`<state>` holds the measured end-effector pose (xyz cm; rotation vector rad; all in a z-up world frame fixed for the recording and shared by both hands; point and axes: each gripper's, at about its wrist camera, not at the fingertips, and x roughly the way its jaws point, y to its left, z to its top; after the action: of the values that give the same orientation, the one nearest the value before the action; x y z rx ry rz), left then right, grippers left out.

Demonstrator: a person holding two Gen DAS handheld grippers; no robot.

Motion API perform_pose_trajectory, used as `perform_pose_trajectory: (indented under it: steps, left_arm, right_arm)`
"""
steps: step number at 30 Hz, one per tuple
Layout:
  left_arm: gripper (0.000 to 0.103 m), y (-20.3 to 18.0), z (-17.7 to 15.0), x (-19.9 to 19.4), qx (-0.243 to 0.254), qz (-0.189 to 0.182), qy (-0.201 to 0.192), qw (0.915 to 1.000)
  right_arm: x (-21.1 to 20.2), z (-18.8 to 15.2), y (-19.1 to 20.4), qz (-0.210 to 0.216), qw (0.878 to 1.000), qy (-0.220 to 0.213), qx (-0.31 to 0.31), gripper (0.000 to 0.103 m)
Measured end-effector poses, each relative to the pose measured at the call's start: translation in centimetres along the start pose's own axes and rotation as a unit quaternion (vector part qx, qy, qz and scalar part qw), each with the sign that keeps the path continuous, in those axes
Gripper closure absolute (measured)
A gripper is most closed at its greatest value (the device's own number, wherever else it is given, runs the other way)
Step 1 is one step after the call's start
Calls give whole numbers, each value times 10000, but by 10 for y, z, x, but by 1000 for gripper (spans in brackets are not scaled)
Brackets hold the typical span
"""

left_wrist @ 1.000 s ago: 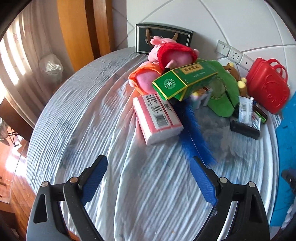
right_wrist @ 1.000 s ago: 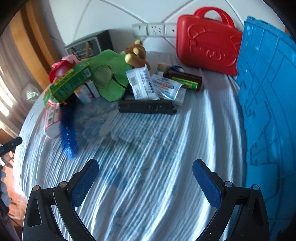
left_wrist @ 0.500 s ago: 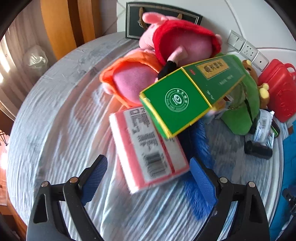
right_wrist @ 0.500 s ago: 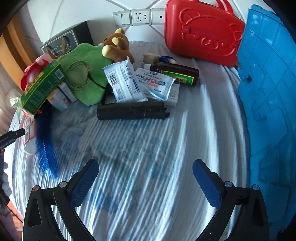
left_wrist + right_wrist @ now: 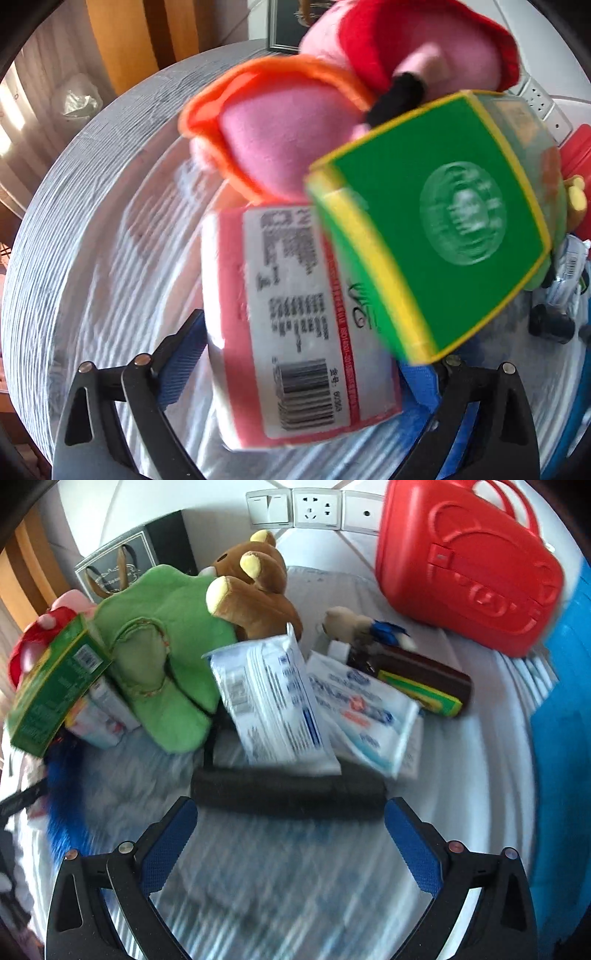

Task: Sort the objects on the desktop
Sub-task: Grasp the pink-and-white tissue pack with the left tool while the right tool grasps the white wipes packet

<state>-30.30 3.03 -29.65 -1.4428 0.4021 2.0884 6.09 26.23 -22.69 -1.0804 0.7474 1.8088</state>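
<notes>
The left gripper (image 5: 299, 354) is seen with its jaws spread wide, and a pink tissue pack (image 5: 295, 328) with a barcode label lies between the blue pads without being clearly pressed by either one. A green box with yellow edges (image 5: 432, 254) is tilted over the pack's right side and hides most of the right pad, so access from that side is blocked. Behind the pack a pink plush in an orange hood (image 5: 266, 133) is piled against a pink plush in red (image 5: 413, 40). The right gripper (image 5: 290, 823) is likewise held with its jaws released, nothing between them, just in front of a black cylindrical case (image 5: 288, 794) lying crosswise on the striped cloth of the tabletop (image 5: 295, 878). Two white wipe packets (image 5: 273, 698) are leaned over the case from behind, with a dark brown bottle (image 5: 428, 679) beside them. A green plush (image 5: 166, 657) and a brown teddy bear (image 5: 255, 590) are stacked farther back, a red plastic case (image 5: 469, 568) is stood against the wall, and a blue bristle brush (image 5: 62, 805) is laid at the left.
</notes>
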Motion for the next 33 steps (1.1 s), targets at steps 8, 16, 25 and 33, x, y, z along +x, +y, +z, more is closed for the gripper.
perform_pose_trajectory:
  steps: [8, 16, 25, 33]
  left_arm:
    - [6, 26, 1, 20, -40, 87, 259, 9996]
    - [10, 20, 17, 22, 24, 99, 133, 9999]
    - [11, 28, -3, -14, -77, -25, -46, 10000]
    - [11, 25, -28, -100, 66, -44, -718, 9974]
  right_arm:
    - [35, 32, 13, -153, 9995, -118, -253, 0]
    - [51, 41, 25, -419, 9982, -99, -423, 17]
    - [20, 29, 30, -169, 9990, -287, -304, 46]
    - [-57, -17, 38, 262, 9975, -630, -166, 46]
